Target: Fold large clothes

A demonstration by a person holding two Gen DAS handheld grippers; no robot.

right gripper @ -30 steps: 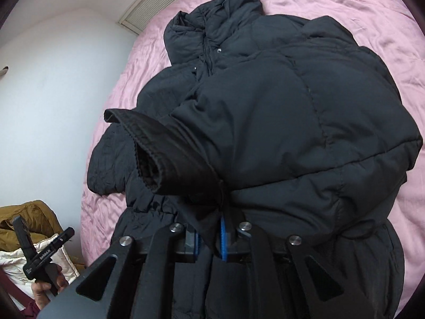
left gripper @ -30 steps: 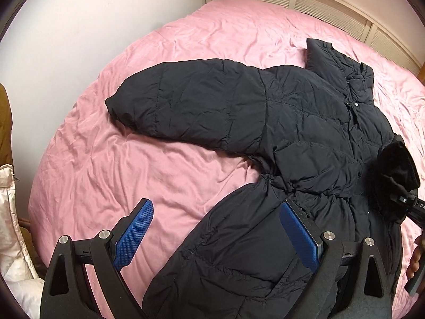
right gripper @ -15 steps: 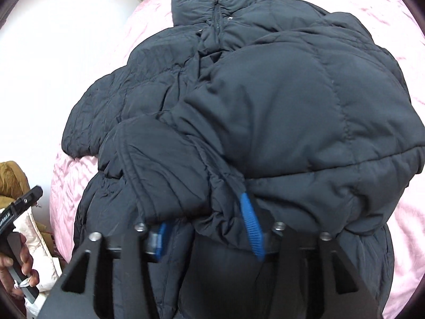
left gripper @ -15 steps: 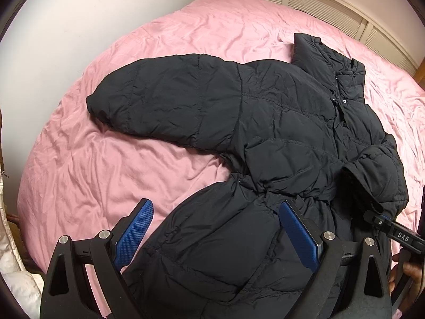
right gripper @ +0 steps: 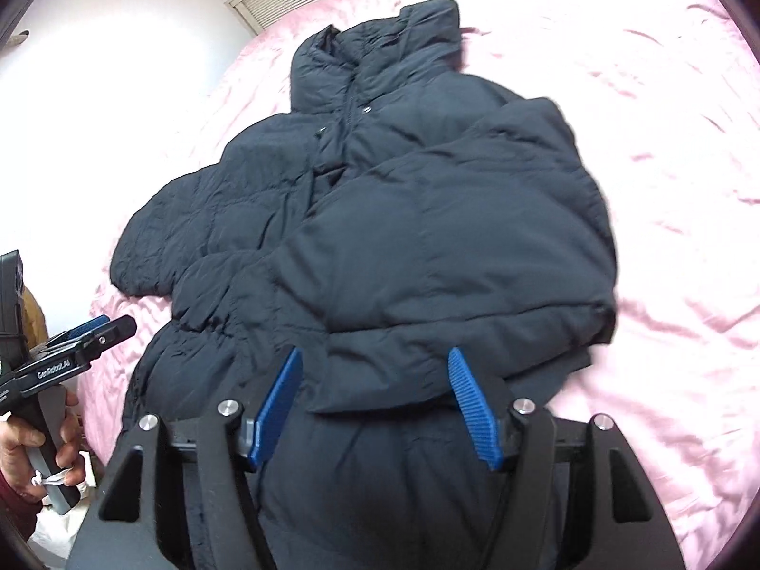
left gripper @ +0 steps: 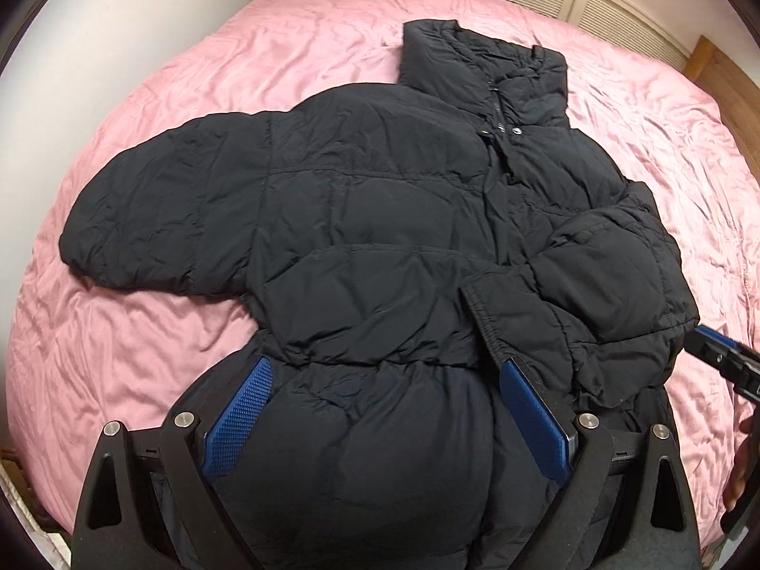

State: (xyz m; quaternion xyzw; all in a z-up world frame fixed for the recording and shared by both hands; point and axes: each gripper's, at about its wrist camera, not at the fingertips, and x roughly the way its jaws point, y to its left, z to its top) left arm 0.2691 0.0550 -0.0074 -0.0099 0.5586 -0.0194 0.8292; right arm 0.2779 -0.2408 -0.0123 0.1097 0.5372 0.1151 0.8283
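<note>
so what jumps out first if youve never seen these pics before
A big black puffer jacket sprawls across the middle of a pink bedsheet, collar toward the headboard. One sleeve stretches out flat toward the wall side, while the other sleeve lies folded over the chest. Both the left gripper and the right gripper hover open near the jacket's waist.

"GenRobot.AI" in white lettering on black side of left tool (right gripper: 71,346); no other legible text.
</note>
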